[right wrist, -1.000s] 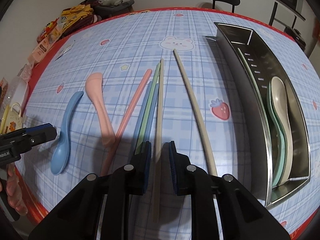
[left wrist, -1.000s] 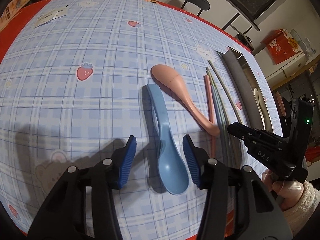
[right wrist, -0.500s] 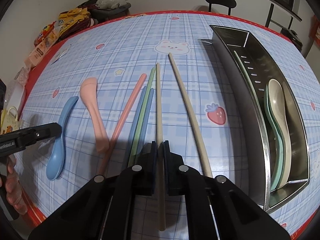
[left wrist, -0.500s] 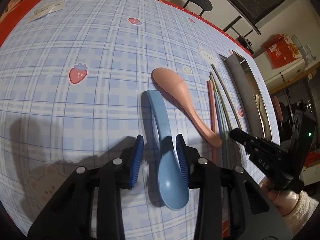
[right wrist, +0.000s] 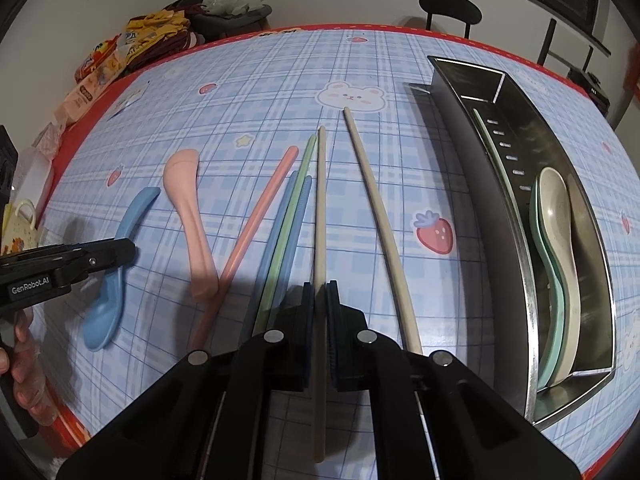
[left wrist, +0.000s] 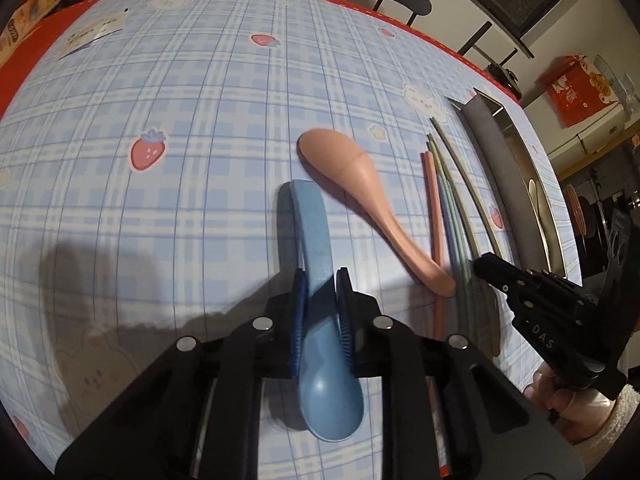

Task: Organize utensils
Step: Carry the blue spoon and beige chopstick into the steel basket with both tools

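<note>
Spread over the checked table (right wrist: 248,80), utensils await sorting into the steel tray (right wrist: 516,216) at right. A beige chopstick (right wrist: 320,216) is clamped by the right tool (right wrist: 319,304); the left tool (left wrist: 321,300) is closing on the blue spoon (left wrist: 316,240) at lower centre.

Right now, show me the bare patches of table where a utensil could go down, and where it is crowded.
Bare tablecloth lies left of the blue spoon, out to the red edge. A narrower strip with the strawberry print runs between the loose beige chopstick and the metal tray. Crowded: the pink spoon through the bundled chopsticks.
</note>
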A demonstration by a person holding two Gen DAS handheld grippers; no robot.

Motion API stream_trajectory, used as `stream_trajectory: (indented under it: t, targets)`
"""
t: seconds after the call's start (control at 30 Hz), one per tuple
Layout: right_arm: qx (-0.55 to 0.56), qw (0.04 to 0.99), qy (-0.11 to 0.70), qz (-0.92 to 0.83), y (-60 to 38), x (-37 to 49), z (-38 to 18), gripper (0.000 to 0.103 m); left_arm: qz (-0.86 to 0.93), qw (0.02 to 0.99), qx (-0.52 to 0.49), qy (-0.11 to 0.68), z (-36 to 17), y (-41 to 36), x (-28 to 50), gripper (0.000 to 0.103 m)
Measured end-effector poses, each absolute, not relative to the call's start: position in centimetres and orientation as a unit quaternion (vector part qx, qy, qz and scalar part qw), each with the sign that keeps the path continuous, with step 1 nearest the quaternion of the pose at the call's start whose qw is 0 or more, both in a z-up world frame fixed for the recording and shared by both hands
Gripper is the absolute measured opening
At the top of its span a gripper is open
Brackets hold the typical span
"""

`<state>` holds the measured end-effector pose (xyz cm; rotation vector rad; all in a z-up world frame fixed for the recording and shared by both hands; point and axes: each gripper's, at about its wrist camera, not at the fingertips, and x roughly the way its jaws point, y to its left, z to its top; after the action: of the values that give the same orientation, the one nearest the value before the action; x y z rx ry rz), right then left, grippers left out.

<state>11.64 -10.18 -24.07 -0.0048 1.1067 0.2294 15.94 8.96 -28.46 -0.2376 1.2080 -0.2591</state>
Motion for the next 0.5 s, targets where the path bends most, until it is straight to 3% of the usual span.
stream_trajectory:
  t: [0.5]
  targets:
    - [0.088,0.836,0.529,0.116,-12.4,8.7,-22.9,0.006,-0.147,0.804,-0.158,0.554,-26.0,10.2,10.4,0.019]
